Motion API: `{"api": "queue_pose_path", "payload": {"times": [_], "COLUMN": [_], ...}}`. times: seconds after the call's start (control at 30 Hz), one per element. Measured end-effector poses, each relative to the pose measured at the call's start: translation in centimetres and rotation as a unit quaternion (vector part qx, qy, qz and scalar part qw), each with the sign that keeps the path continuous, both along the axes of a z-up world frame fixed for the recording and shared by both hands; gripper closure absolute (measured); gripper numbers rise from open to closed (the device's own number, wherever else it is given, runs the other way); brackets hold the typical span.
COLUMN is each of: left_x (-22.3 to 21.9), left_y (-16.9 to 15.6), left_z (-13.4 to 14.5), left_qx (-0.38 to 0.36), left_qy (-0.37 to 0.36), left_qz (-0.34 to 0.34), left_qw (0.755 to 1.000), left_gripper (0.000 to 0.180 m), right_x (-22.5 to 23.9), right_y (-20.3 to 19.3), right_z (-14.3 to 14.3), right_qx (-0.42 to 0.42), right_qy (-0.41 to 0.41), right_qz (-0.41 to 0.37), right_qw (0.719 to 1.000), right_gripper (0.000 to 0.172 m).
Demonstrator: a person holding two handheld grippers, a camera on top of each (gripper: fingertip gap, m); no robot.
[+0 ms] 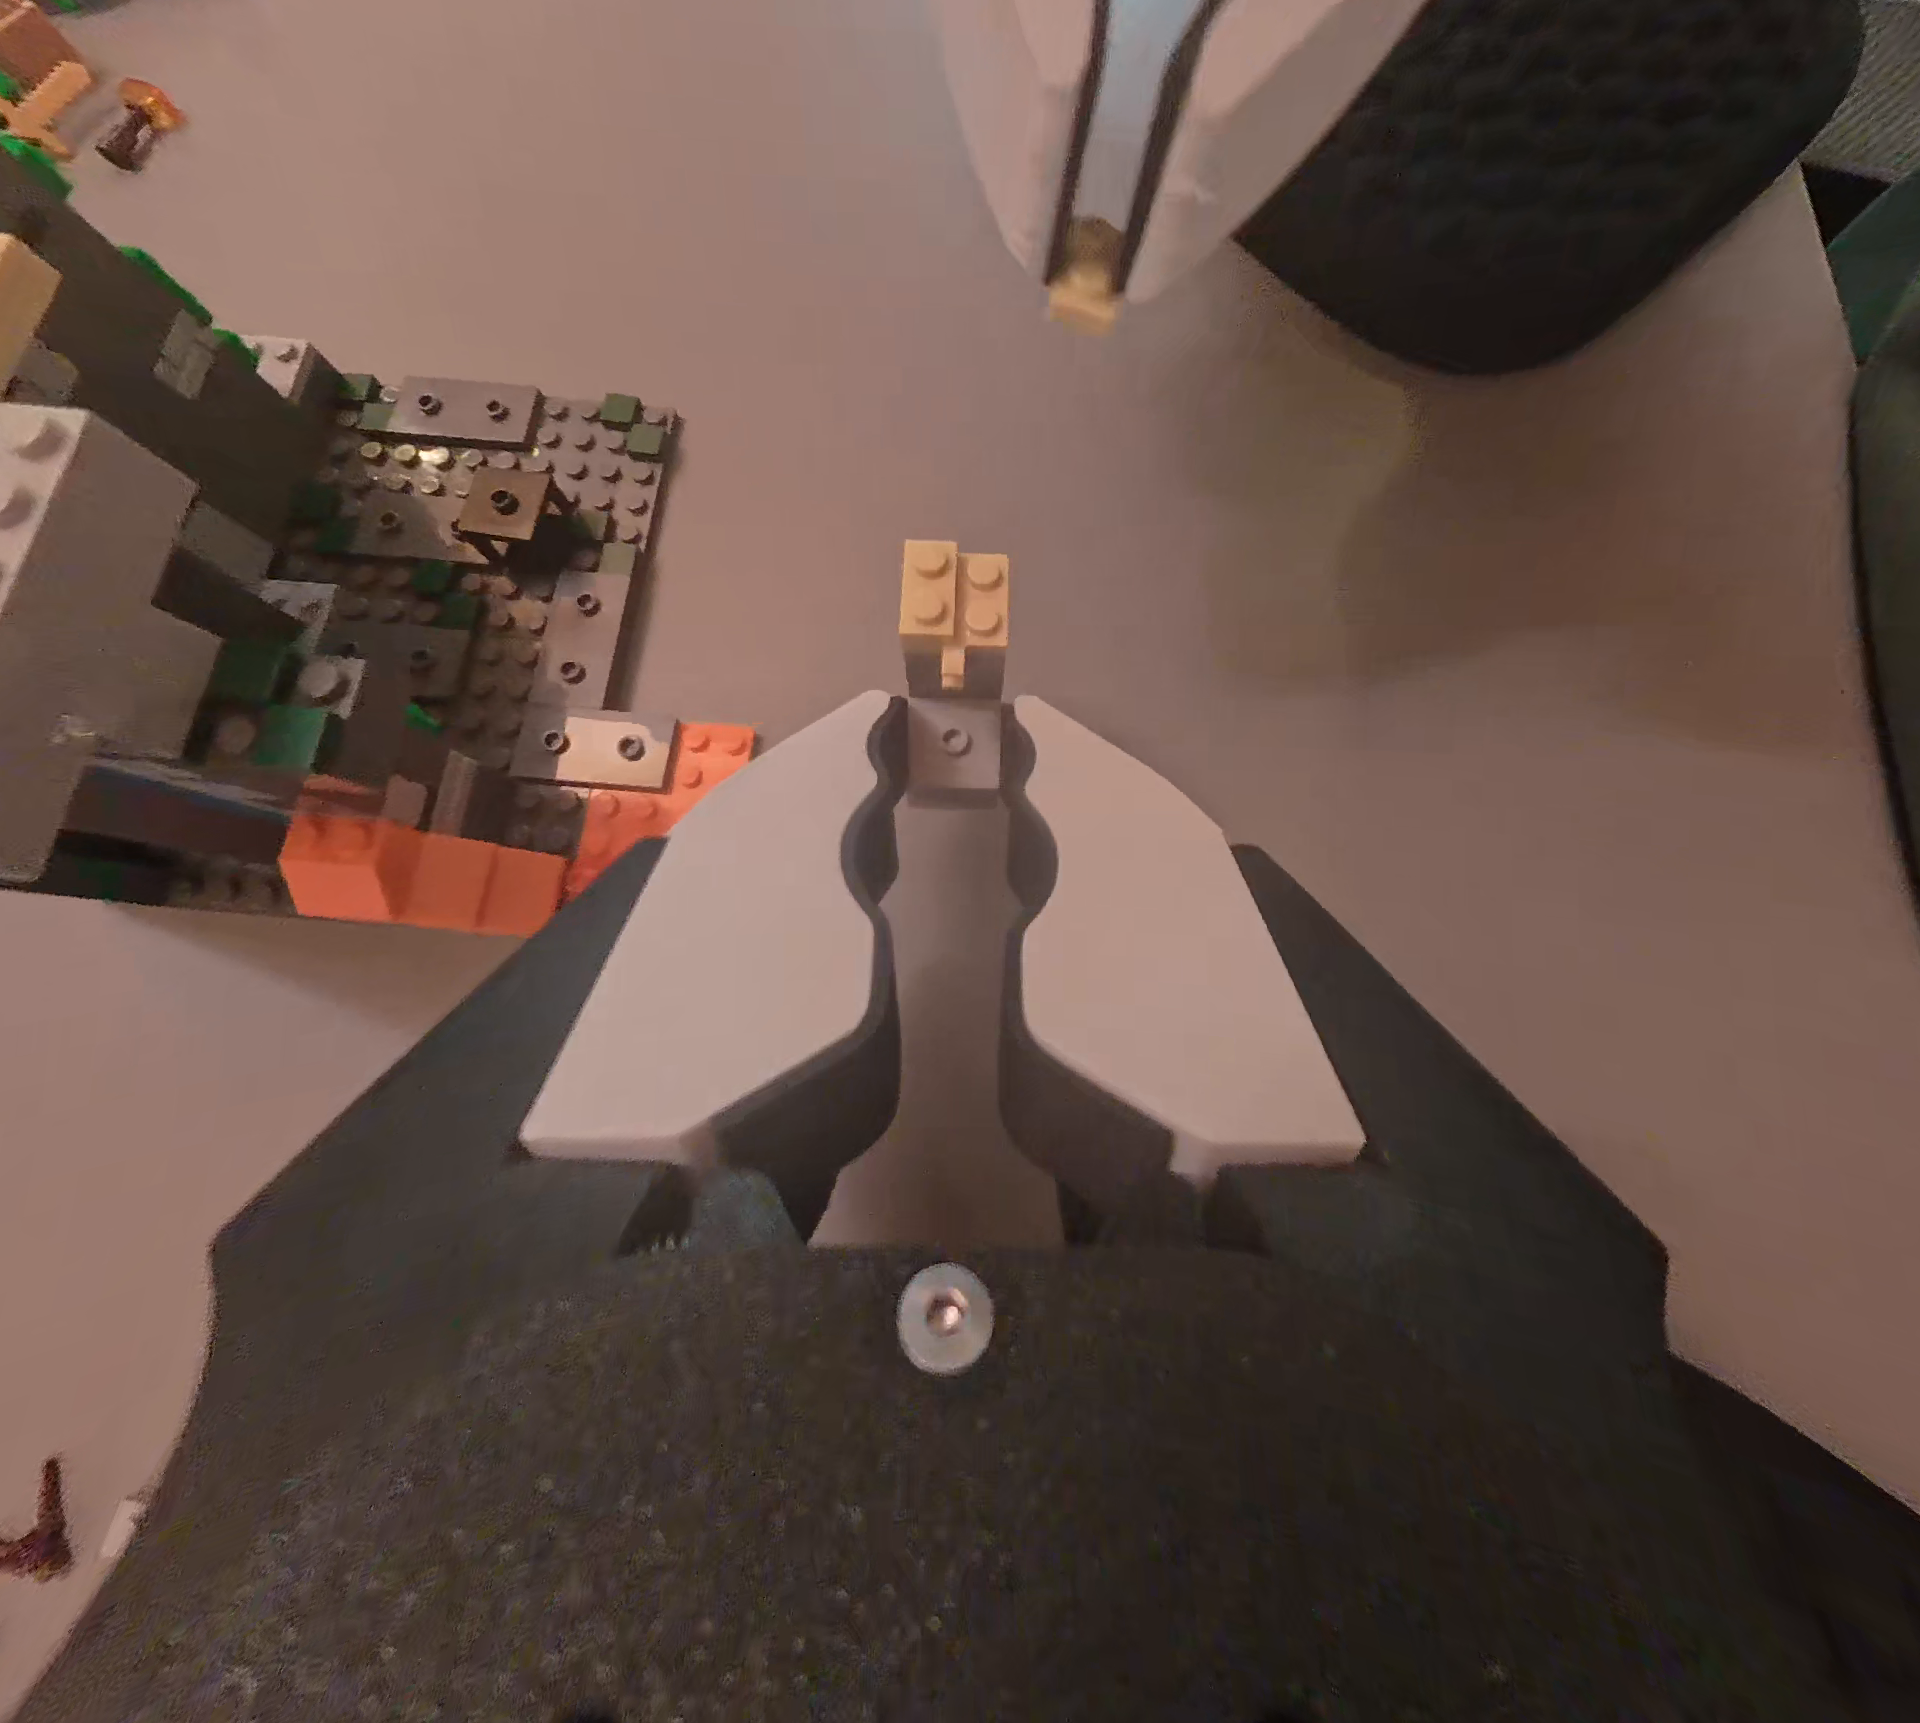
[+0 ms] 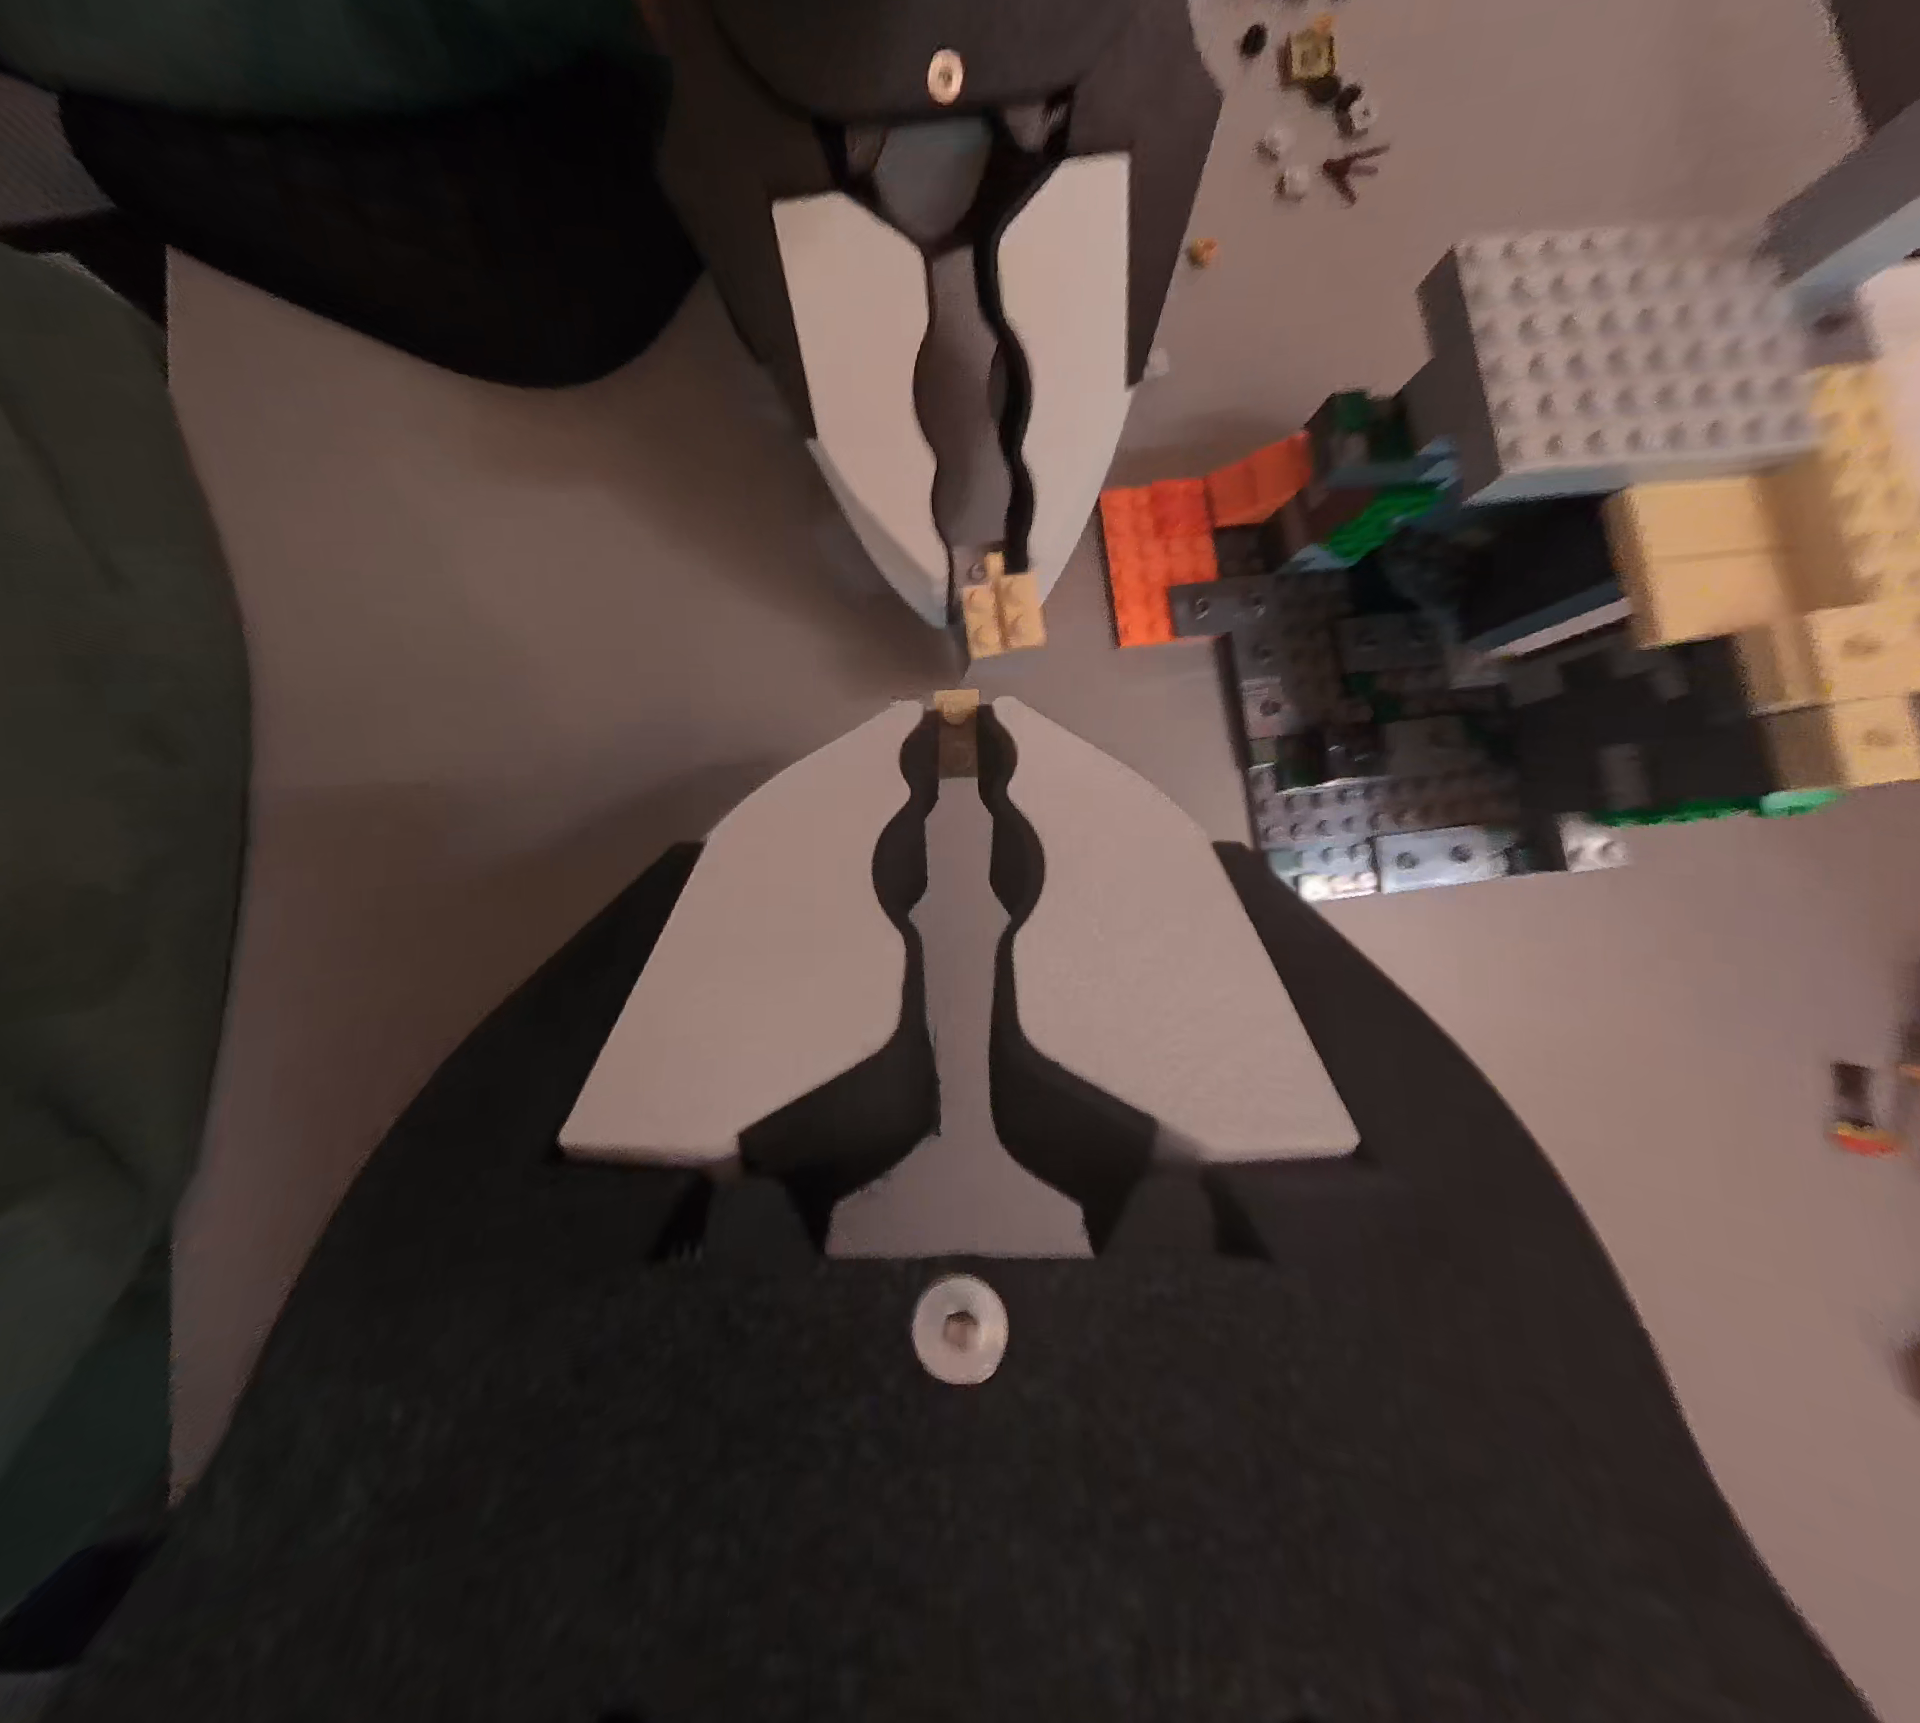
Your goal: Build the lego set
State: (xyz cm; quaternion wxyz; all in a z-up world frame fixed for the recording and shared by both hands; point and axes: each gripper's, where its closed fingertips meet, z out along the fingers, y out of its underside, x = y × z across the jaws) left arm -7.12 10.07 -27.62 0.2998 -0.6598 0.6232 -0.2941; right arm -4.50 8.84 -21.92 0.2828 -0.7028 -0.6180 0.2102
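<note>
Left tongs point(image 1: 954, 728) pinch a grey-and-tan brick stack point(image 1: 954, 634), right of the brick model point(image 1: 416, 634). Right tongs point(image 2: 958, 723), opposite, pinch a small tan piece point(image 2: 956, 705), mostly hidden between the pads.

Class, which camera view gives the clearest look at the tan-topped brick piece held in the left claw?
The left wrist view: the tan-topped brick piece sits sharp and central, studs countable, its grey base pinched in the left claw. The right wrist view shows the same piece smaller, blurred and farther off, facing the right claw.
</note>
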Motion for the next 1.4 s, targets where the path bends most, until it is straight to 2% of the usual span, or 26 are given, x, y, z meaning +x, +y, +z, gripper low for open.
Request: {"api": "queue_pose_path", "payload": {"times": [0.03,0.13,0.37,0.53,1.4], "left_x": [0.1,0.2,0.2,0.2,0.2], "left_y": [-0.1,-0.2,-0.5,-0.5,-0.7], "left_z": [0.0,0.0,0.1,0.3,0.7], "left_qx": [0.000,0.002,0.002,-0.004,-0.015], "left_qy": [0.000,0.001,-0.001,-0.005,-0.010], "left_qz": [-0.002,-0.005,-0.011,-0.009,-0.010], "left_qw": [1.000,1.000,1.000,1.000,1.000], "left_gripper": [0.164,0.164,0.164,0.164,0.164], "right_x": [-0.2,-1.0,-2.3,-2.5,-2.7], "right_y": [0.2,0.6,0.5,0.5,0.6], "right_z": [0.5,0.8,-1.4,-2.0,-1.9], "right_qx": [0.006,0.006,-0.006,-0.016,-0.011], "right_qy": [0.000,-0.005,-0.031,-0.028,-0.022], "right_qz": [0.009,0.029,0.054,0.052,0.044], "right_qw": [1.000,1.000,0.998,0.998,0.999], "right_gripper": [0.165,0.165,0.165,0.165,0.160]}}
